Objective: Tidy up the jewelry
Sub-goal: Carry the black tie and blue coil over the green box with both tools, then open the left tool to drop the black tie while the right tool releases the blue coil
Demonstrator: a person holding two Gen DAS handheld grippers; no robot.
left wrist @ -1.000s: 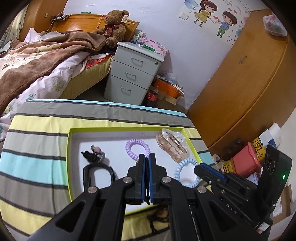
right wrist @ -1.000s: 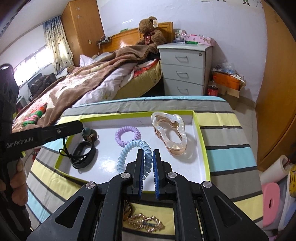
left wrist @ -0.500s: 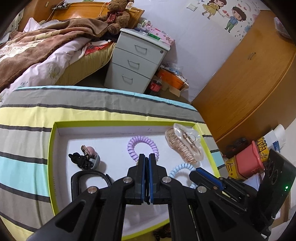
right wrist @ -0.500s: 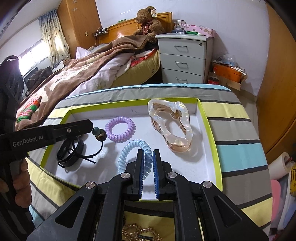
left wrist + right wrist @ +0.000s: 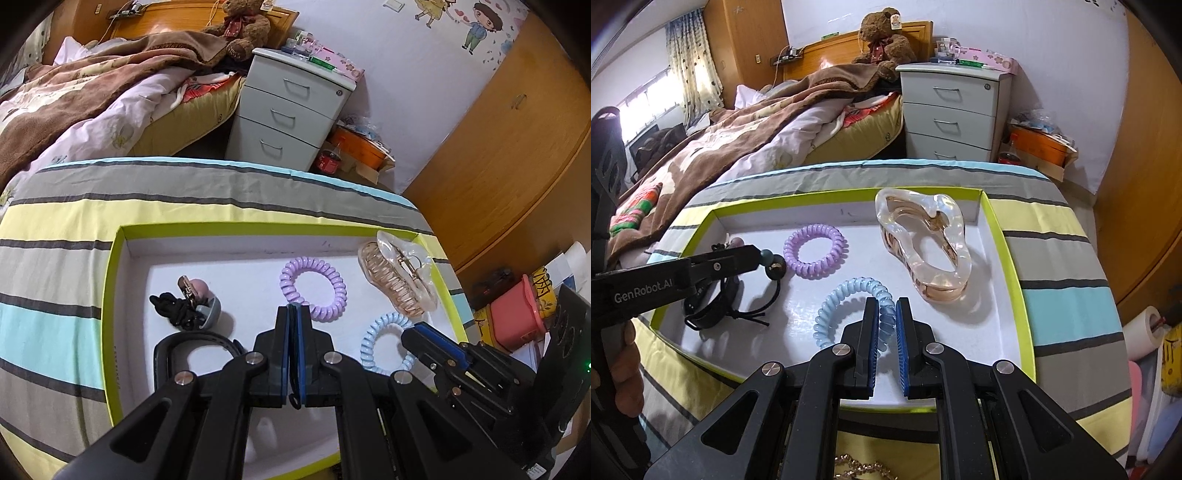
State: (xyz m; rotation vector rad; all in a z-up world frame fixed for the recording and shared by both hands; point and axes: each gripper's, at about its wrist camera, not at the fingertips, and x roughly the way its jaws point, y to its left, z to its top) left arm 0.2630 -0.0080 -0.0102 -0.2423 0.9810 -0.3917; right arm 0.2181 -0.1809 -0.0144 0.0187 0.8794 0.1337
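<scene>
2 coil hair ties (image 5: pixel 815 251), 1 clear hair claw (image 5: pixel 925 243), 1 black band (image 5: pixel 192 341), 1 tray (image 5: pixel 1012 258), 1 teddy bear (image 5: pixel 884 40)

Both grippers sit lower and closer over the white, green-rimmed tray (image 5: pixel 993 225) than a second ago. The left gripper (image 5: pixel 759 254) carries its black beaded hair tie (image 5: pixel 774 264) further right, toward the purple spiral hair tie (image 5: pixel 814 251).

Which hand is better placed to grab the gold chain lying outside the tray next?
Right, probably. The gold chain lies just below the right tool, outside the near edge of the tray. That tool must first release the blue coil tie; the left tool holds a beaded tie, farther off.
</scene>
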